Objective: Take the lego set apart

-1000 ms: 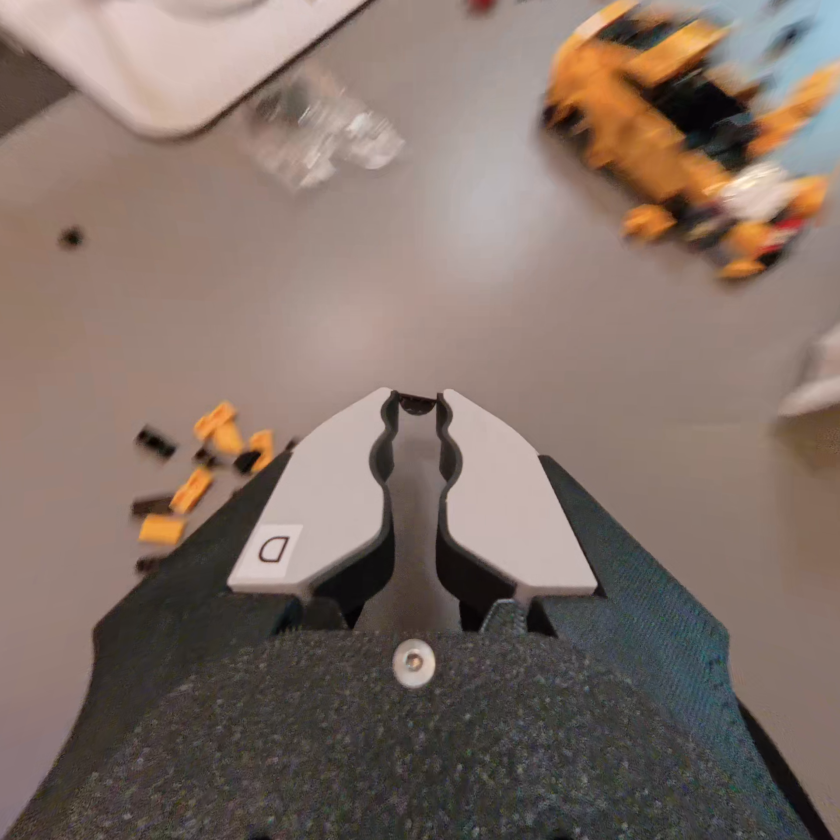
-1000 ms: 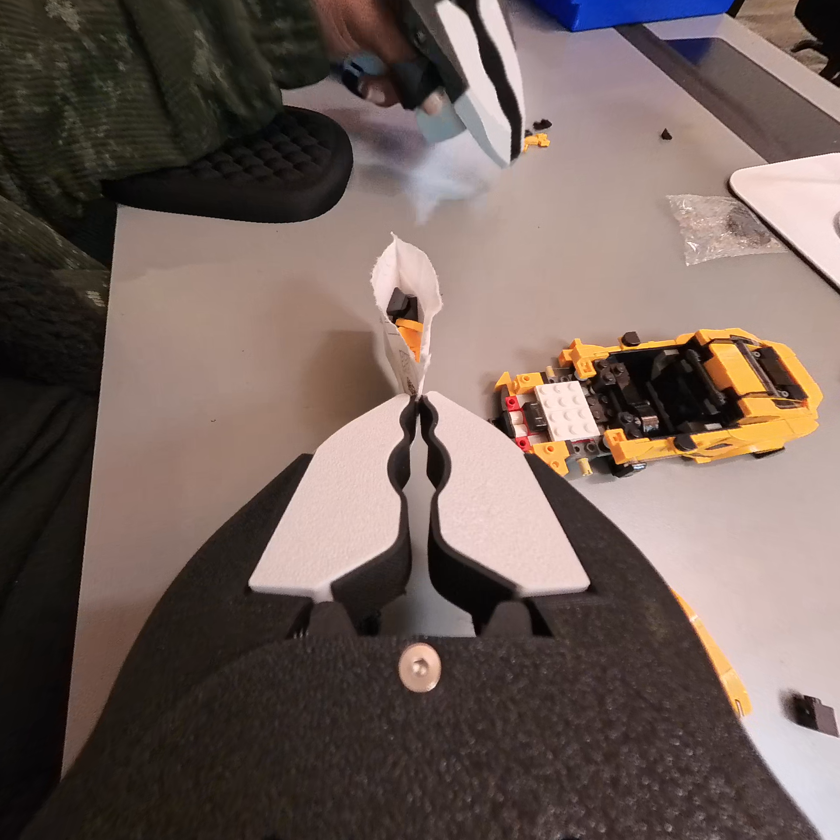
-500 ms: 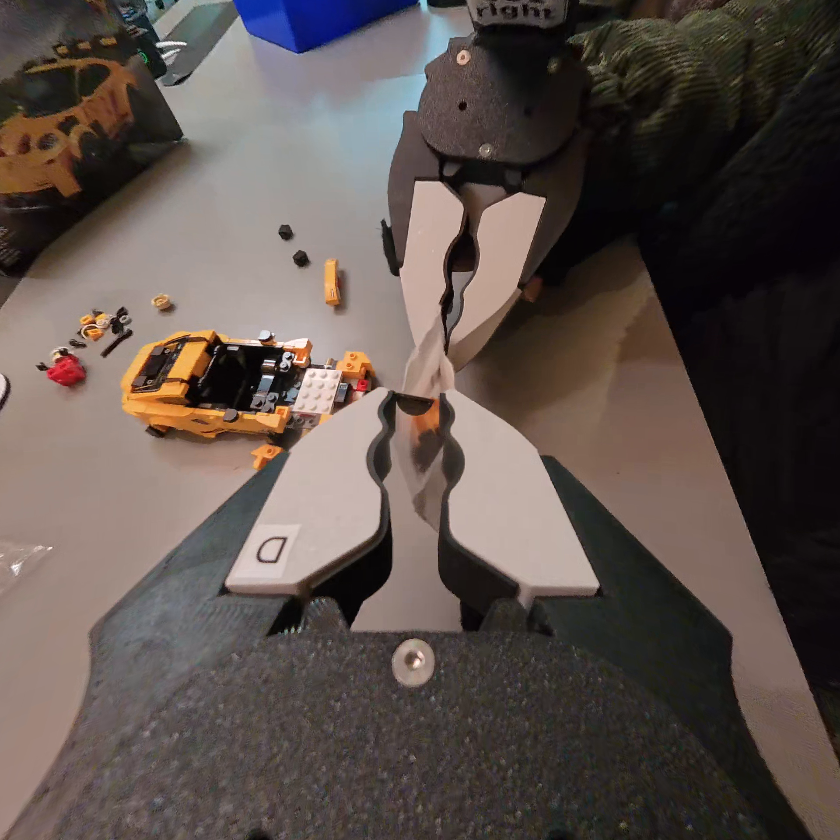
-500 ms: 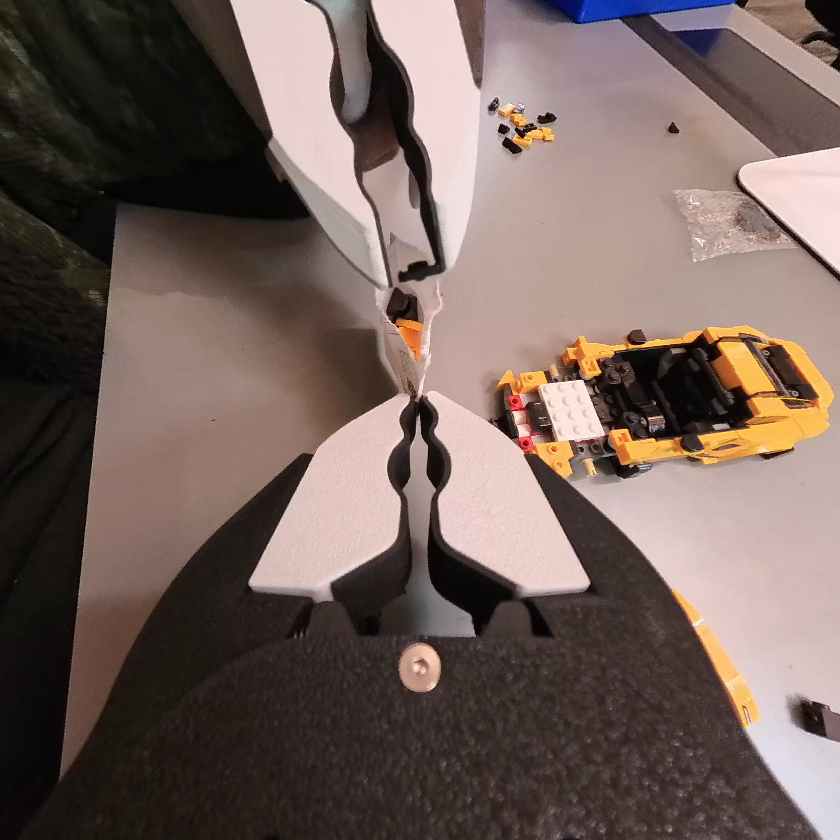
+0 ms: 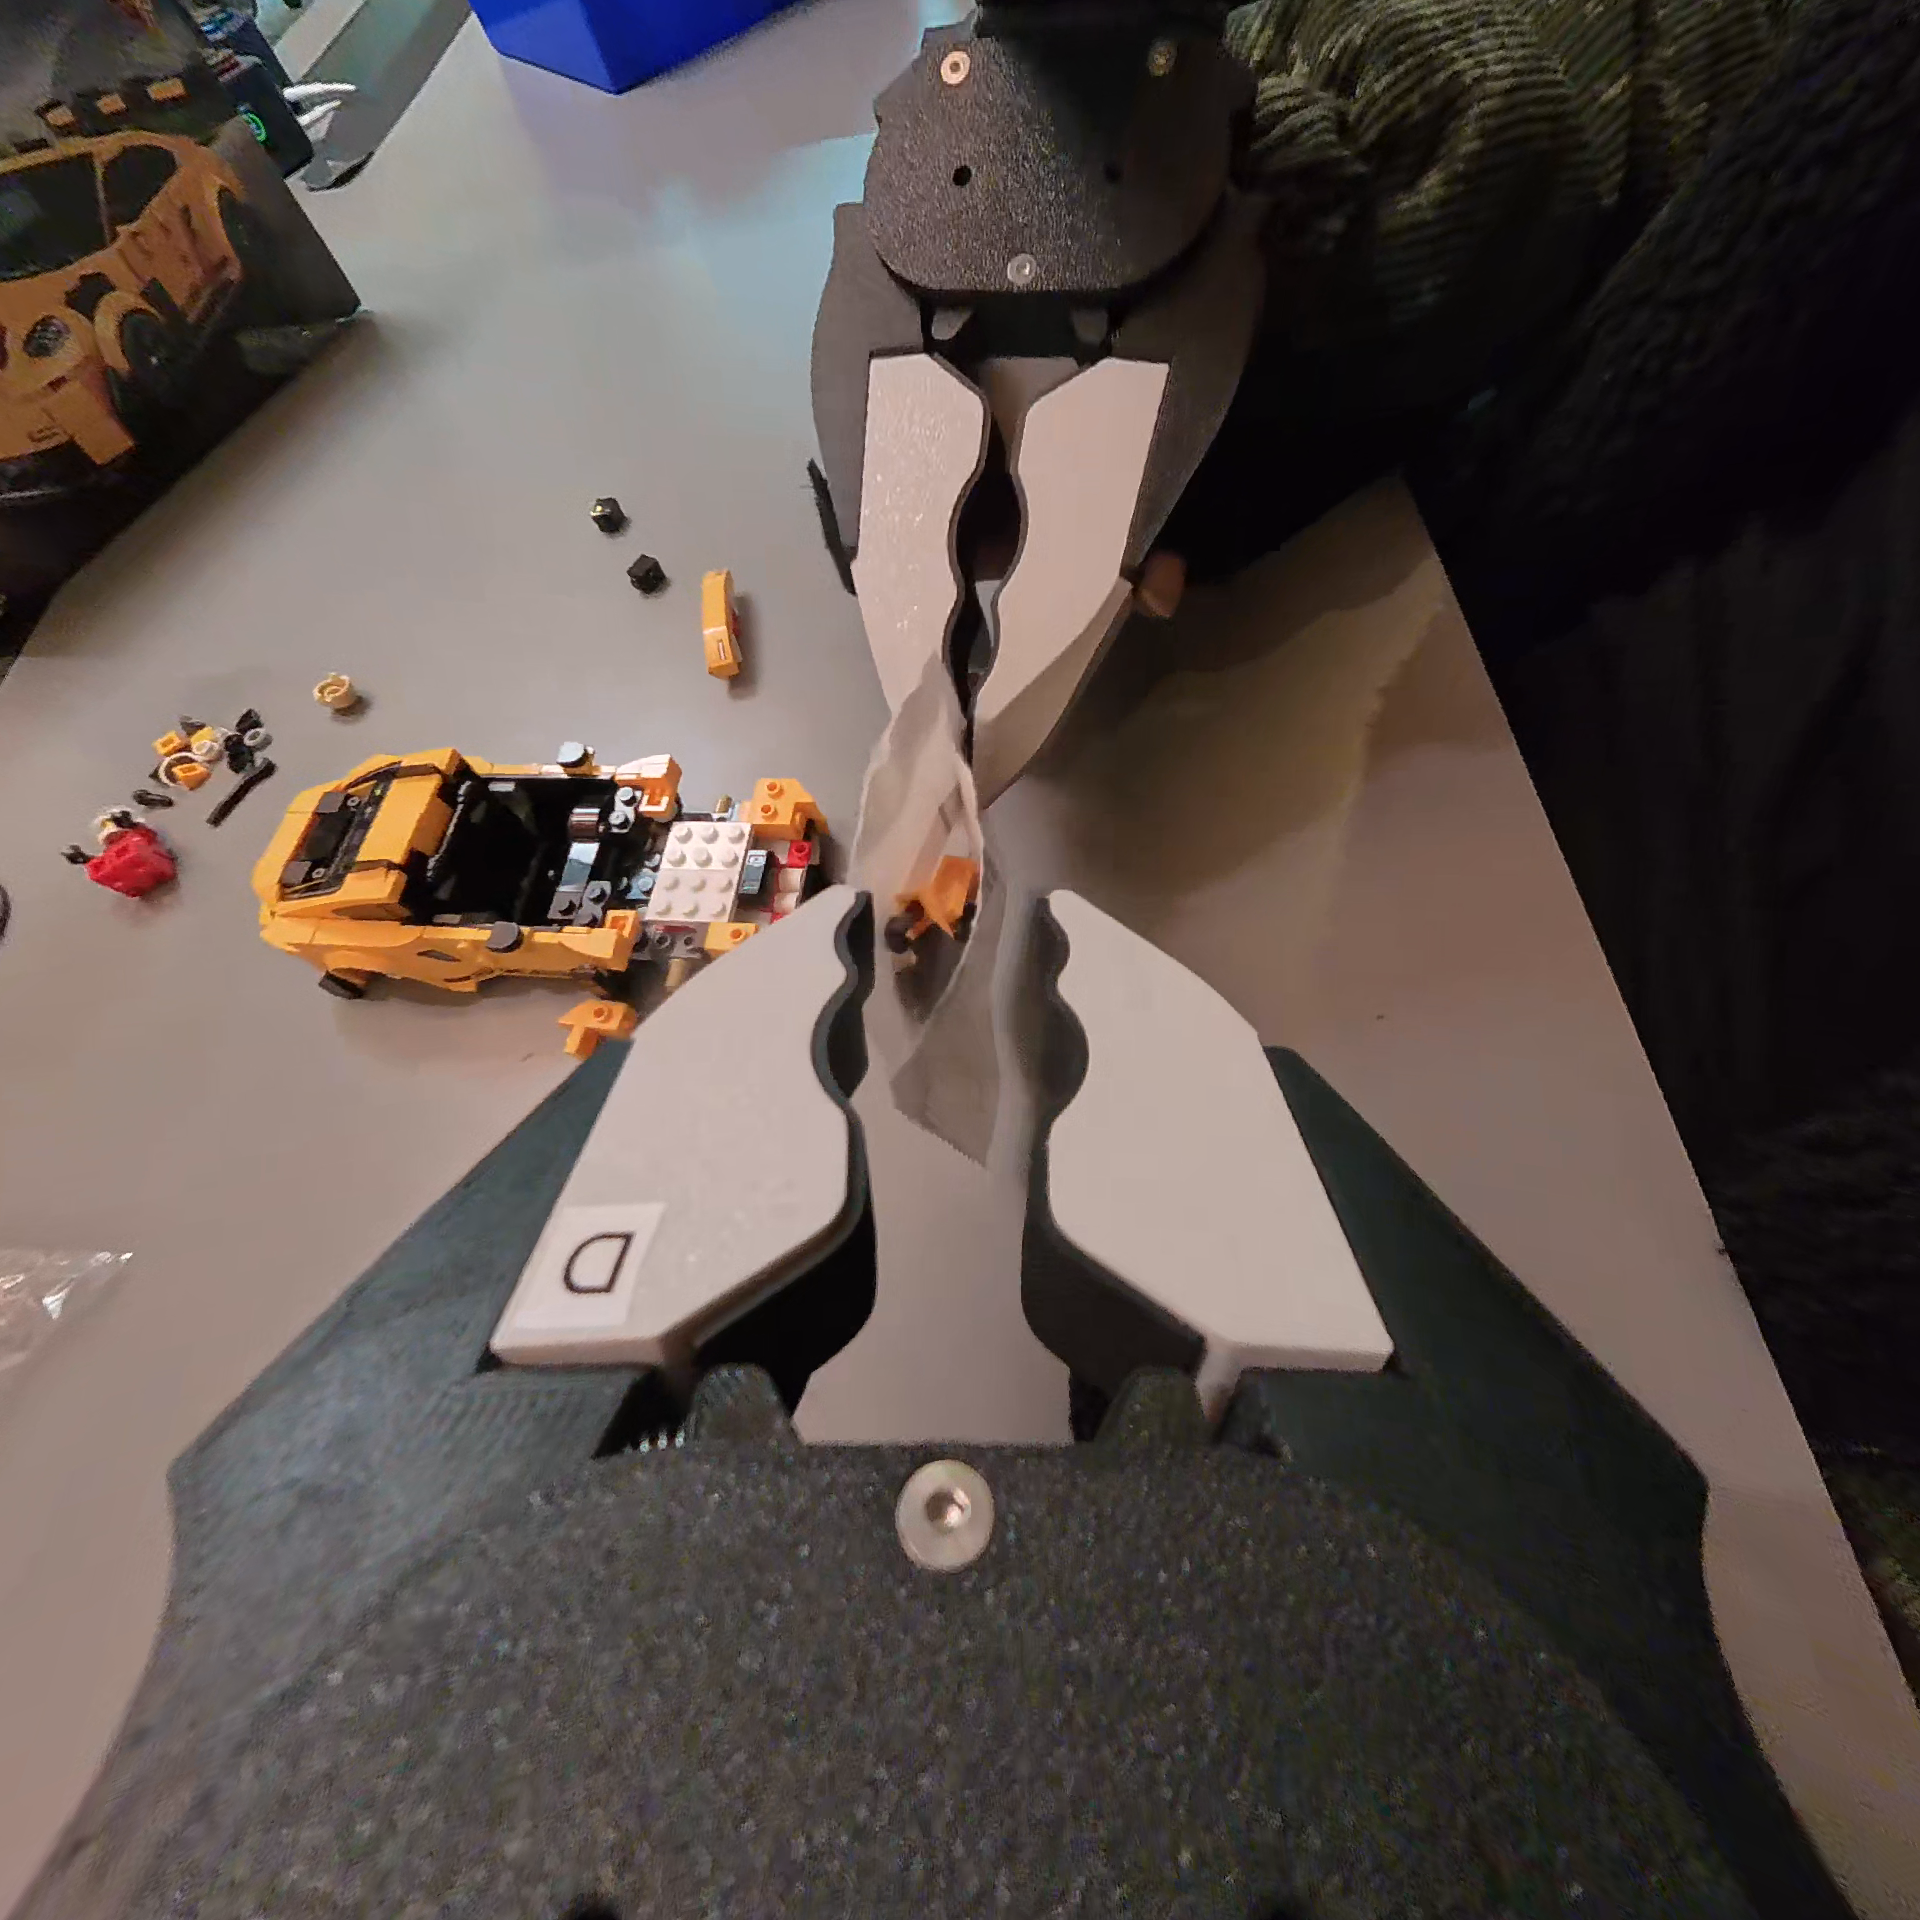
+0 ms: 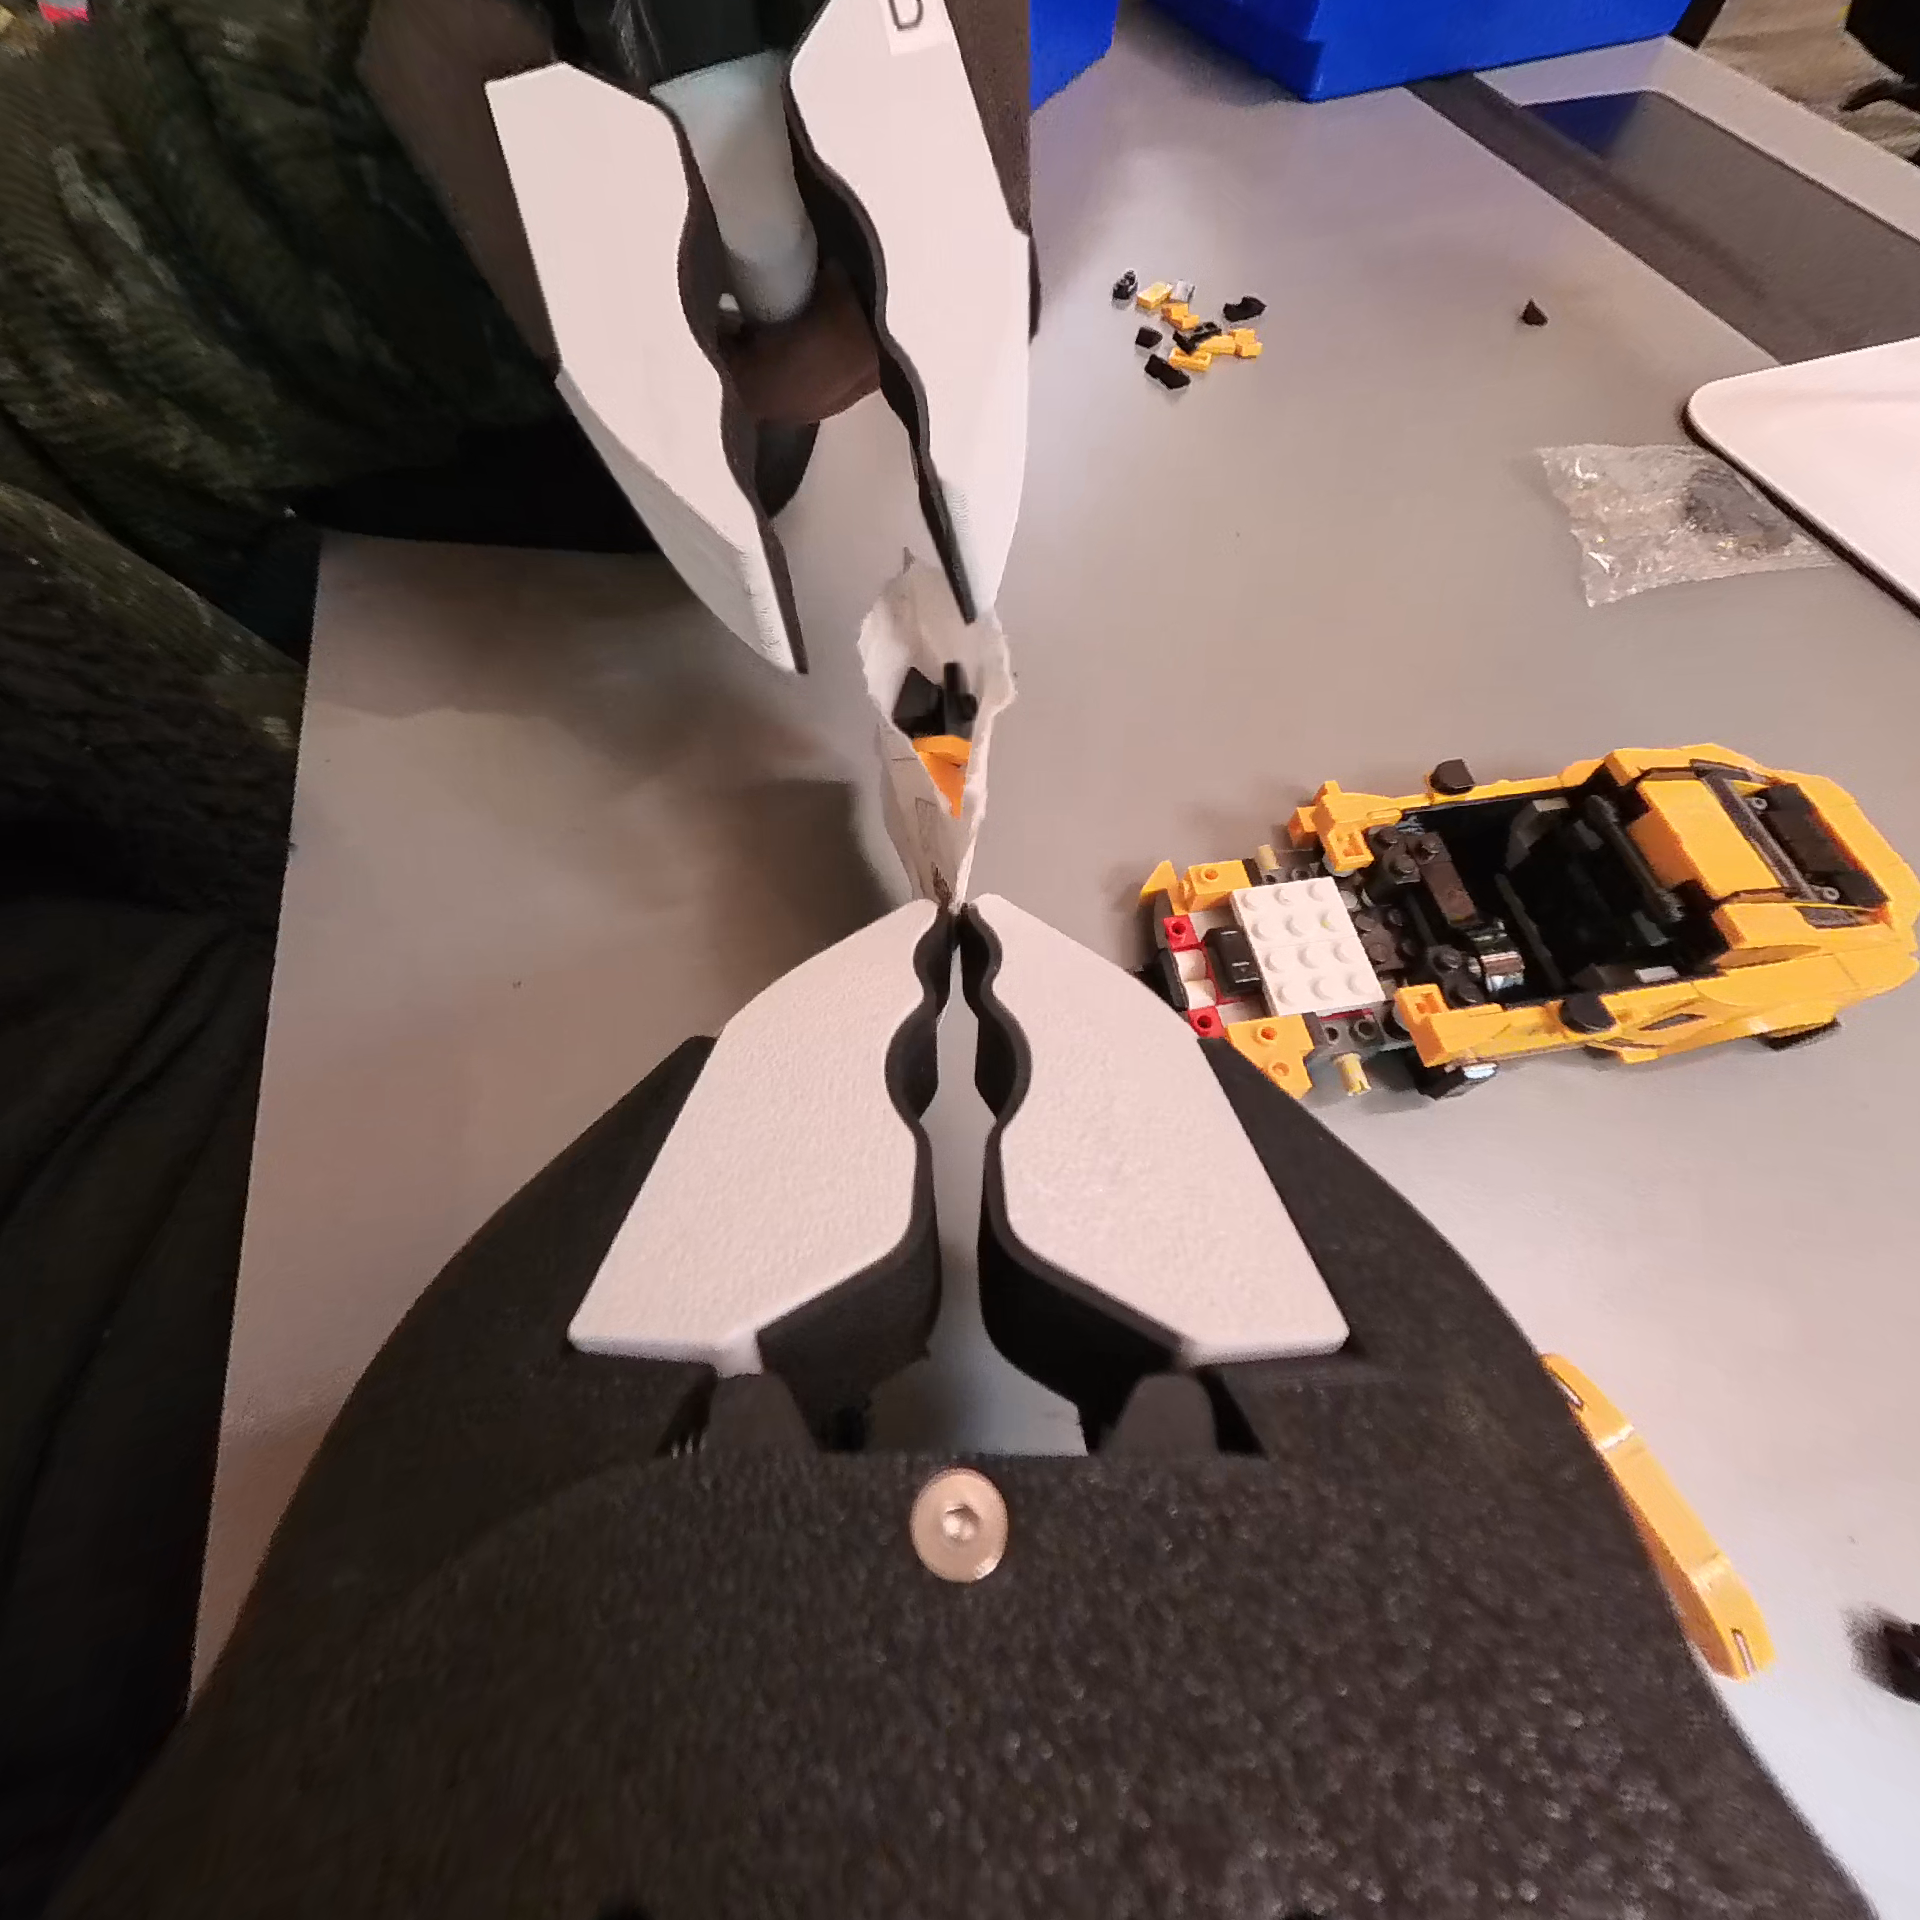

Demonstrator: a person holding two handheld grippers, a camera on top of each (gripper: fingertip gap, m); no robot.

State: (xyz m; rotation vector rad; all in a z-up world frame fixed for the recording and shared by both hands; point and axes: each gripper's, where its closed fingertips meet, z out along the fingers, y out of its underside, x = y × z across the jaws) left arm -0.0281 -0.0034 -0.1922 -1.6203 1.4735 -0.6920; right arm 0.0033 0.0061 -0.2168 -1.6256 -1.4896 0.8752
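we see lego car [image 5: 447, 883] on table [image 5: 468, 436] at left, partly stripped. centre: left gripper [image 5: 948, 906] w/ fingers apart, holding nothing, tips either side of paper bag [image 5: 925, 790] mouth w/ loose pieces. right gripper [image 6: 957, 908] clamped tight on bag's other end.

A grey table [image 5: 540, 343] fills both views. A blue bin [image 5: 623, 36] stands at its far end, near a dark strip [image 6: 1704, 177] running along the tabletop. A white board [image 6: 1829, 436] with rounded corners lies at one edge, and a crinkled clear plastic bag [image 6: 1662, 520] holding something dark rests just beside it. A dark printed box [image 5: 125, 312] with a yellow car picture sits at the left in the left wrist view. A person's dark green ribbed sleeve [image 5: 1558, 156] hangs over the table's near edge.
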